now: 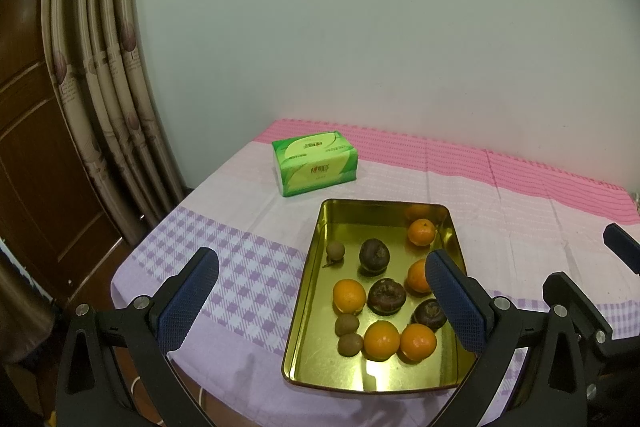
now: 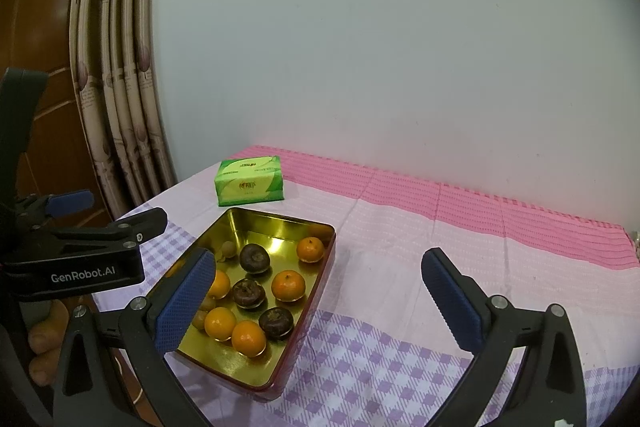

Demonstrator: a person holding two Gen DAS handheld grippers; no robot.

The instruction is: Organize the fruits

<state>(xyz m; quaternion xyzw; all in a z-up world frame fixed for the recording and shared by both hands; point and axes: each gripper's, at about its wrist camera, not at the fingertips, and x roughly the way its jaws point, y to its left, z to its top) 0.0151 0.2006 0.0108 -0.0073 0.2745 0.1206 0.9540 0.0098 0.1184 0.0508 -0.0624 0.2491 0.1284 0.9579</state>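
A gold metal tray (image 1: 312, 259) (image 2: 280, 227) lies on the cloth-covered table. In it are several oranges (image 1: 349, 295) (image 2: 288, 285), three dark brown round fruits (image 1: 374, 255) (image 2: 254, 257) and three small tan fruits (image 1: 335, 251) (image 2: 229, 249). My left gripper (image 1: 322, 297) is open and empty, held above the tray's near left part. My right gripper (image 2: 316, 301) is open and empty, above the cloth just right of the tray. The left gripper shows at the left of the right wrist view (image 2: 108, 215); part of the right gripper shows at the right of the left wrist view (image 1: 622, 247).
A green tissue pack (image 1: 316, 163) (image 2: 250, 186) sits behind the tray. The table (image 1: 520, 211) (image 2: 440, 247) stands against a pale wall. Curtains (image 1: 100, 87) and a wooden door (image 1: 32, 147) are to the left, past the table's left edge.
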